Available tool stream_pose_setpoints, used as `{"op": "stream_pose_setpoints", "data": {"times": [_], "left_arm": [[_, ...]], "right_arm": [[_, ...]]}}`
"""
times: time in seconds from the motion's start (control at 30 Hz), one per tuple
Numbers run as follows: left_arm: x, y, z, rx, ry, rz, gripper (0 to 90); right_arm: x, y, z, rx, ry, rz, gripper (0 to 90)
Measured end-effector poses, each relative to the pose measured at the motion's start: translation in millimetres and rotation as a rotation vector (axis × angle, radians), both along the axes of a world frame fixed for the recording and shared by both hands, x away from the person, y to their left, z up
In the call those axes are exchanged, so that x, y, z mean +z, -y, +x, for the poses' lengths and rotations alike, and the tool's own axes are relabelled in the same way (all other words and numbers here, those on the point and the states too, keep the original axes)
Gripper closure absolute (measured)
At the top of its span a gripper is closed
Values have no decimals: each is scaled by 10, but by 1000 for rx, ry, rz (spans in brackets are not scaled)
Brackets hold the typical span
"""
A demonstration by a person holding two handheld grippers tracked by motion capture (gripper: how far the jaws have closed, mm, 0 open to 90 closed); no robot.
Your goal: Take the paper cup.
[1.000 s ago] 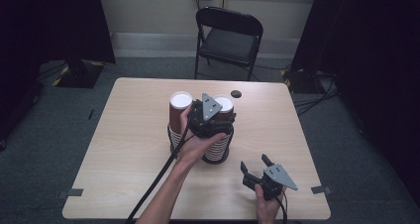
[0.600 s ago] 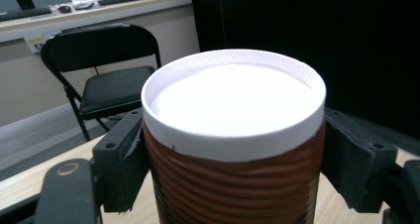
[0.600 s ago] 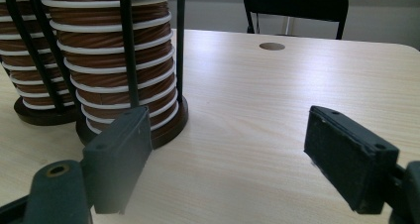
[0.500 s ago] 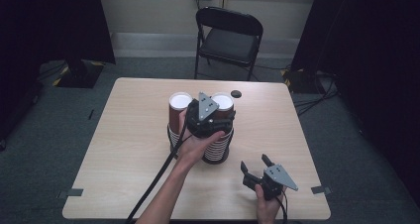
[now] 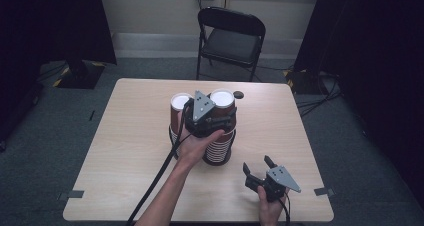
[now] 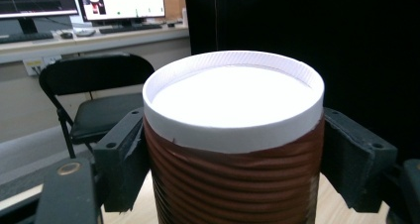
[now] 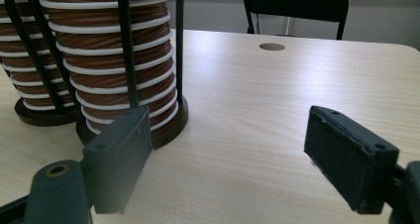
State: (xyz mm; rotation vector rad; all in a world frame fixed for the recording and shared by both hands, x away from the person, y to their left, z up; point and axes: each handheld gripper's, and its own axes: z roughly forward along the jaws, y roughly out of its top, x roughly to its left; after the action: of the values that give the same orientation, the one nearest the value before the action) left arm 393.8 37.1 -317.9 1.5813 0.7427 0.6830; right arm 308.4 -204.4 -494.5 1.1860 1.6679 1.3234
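Brown cup [image 6: 233, 149] in left tool [image 5: 212, 117]

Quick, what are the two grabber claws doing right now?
Left gripper: closed around the top cup of the right-hand stack.
Right gripper: open, holding nothing, low over the table.

**Brown, white, black on pale wood**

The cups [image 5: 222, 117] are brown with ridged ribbing and white rims, white inside. The rack [image 7: 130, 60] is black wire on a dark brown base. The table [image 5: 130, 136] is pale wood grain. Both tools, left [image 5: 207, 117] and right [image 5: 261, 167], are black with grey plates.
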Motion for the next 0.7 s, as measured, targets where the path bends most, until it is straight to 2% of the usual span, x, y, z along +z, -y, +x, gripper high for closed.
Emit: {"op": "stream_pose_setpoints", "data": {"times": [0.23, 0.27, 0.53, 0.63, 0.7], "left_arm": [[43, -26, -24, -5, 29, -27, 211], [51, -26, -26, -9, 23, -40, 212], [97, -43, -48, -5, 43, -49, 212], [125, -62, -69, -5, 58, -75, 212], [149, -85, -73, -8, 51, -86, 212]], "right_arm": [[0, -2, 3, 3, -2, -2, 175], [0, 0, 3, 3, -2, 0, 175], [0, 4, 3, 4, -1, 2, 175], [0, 3, 3, 4, -2, 1, 175], [0, 2, 3, 4, -2, 0, 175]]}}
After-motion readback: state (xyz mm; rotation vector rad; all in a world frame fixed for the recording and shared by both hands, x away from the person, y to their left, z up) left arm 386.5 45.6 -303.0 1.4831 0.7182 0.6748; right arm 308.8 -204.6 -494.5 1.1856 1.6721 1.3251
